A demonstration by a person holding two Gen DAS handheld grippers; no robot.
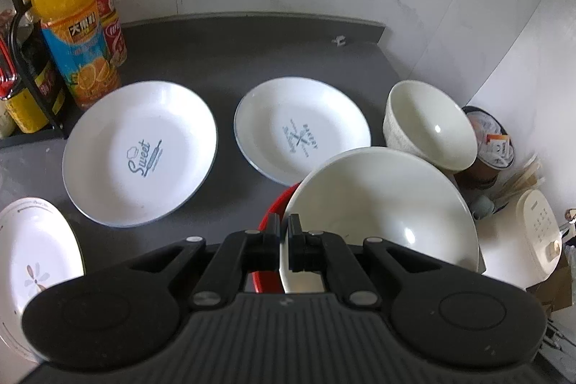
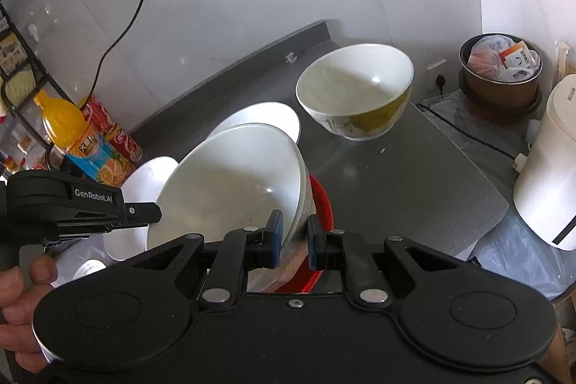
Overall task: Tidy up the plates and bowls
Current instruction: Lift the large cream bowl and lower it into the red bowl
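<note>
The dark grey table (image 1: 223, 45) carries the dishes. A large white bowl (image 1: 381, 215) sits tilted over a red basin (image 1: 268, 216) at the near right. The left gripper (image 1: 285, 242) has its jaws pinching the bowl's near rim; the right gripper (image 2: 292, 234) has its blue-padded jaws straddling the opposite wall of the same bowl, and whether they press on it I cannot tell. Left of the bowl lies the "Sweet" plate (image 1: 140, 153), with the "Bakery" plate (image 1: 300, 130) beside it. A flower-print plate (image 1: 34, 258) lies at the near left edge. A smaller bowl (image 1: 428, 125) stands behind the large one. An orange juice bottle (image 1: 70, 20) stands far left
</note>
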